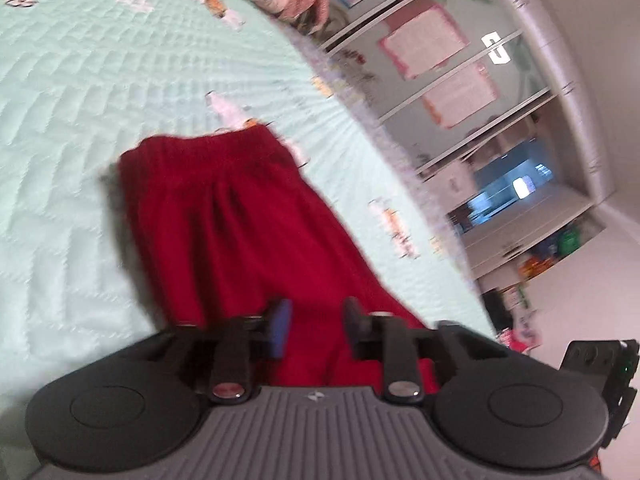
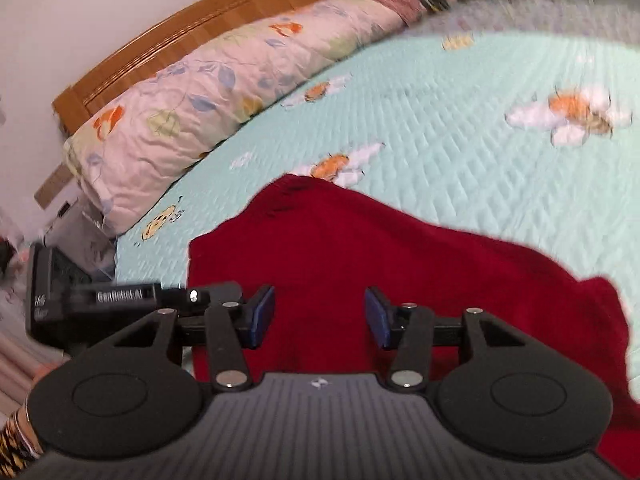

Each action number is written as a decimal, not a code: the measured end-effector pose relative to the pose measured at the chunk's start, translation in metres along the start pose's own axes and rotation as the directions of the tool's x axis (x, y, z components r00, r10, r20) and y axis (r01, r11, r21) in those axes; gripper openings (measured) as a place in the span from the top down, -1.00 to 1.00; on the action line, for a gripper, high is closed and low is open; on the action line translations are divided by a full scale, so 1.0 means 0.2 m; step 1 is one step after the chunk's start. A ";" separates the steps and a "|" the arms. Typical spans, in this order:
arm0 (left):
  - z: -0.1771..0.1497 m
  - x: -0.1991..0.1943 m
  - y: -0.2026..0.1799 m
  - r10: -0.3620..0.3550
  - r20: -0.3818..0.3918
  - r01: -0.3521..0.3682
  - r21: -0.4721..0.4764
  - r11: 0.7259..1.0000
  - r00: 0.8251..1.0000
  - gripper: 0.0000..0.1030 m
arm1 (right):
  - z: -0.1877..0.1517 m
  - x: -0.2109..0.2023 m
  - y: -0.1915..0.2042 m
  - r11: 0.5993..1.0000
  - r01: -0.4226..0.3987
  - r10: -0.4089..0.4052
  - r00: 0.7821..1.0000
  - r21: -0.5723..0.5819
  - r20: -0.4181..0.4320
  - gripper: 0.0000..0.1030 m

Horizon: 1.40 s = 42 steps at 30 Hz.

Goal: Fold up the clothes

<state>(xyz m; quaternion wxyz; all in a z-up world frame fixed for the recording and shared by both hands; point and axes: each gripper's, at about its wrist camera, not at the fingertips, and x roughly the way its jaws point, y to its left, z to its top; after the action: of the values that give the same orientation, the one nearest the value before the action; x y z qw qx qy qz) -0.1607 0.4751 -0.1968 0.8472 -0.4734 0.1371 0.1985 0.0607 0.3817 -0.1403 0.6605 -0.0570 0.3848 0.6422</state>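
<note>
Bedroom: bed (image 1: 72, 92) with a mint quilted cover takes most of both views, wardrobe (image 1: 460, 80) off its far edge, wooden headboard (image 2: 192, 20) and a floral duvet roll (image 2: 200, 92) along the head end. Red garment (image 1: 240, 216) lies spread on the cover, gathered waistband at the far end, looks like shorts or a skirt; fabric bunched and uneven, not yet folded. Left gripper (image 1: 316, 330) hovers over its near end, jaws spread, nothing between them. Right gripper (image 2: 320, 316) likewise over the cloth, jaws apart and empty. Judging by that, we're at the grab stage: each needs to drop onto a near edge or corner, pinch, then carry it toward the waistband. Nothing blocking; cover around is clear. Risk: pinching the quilt along with the cloth.
</note>
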 end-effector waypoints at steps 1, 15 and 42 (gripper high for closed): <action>0.00 0.00 0.02 0.018 -0.001 -0.018 0.012 1.000 1.000 0.22 | 0.00 0.05 0.01 1.000 -0.017 0.017 1.000 -0.009 -0.019 -0.02; 0.08 -0.07 -0.23 0.295 0.165 -0.320 0.149 0.936 0.941 0.57 | -0.09 -0.12 -0.20 0.941 -0.212 0.168 0.969 0.263 0.181 -0.38; -0.05 0.32 -0.27 0.224 -0.042 -0.214 0.169 0.962 0.974 0.94 | -0.12 -0.18 -1.04 0.579 -0.280 0.445 0.895 0.766 -0.009 -0.72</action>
<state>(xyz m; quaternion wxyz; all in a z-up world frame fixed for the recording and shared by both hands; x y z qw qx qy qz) -0.0803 0.4532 -0.1885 0.8513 -0.3902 0.2299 0.2648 0.2402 0.3045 -0.2223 0.4359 0.2350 0.6813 0.5390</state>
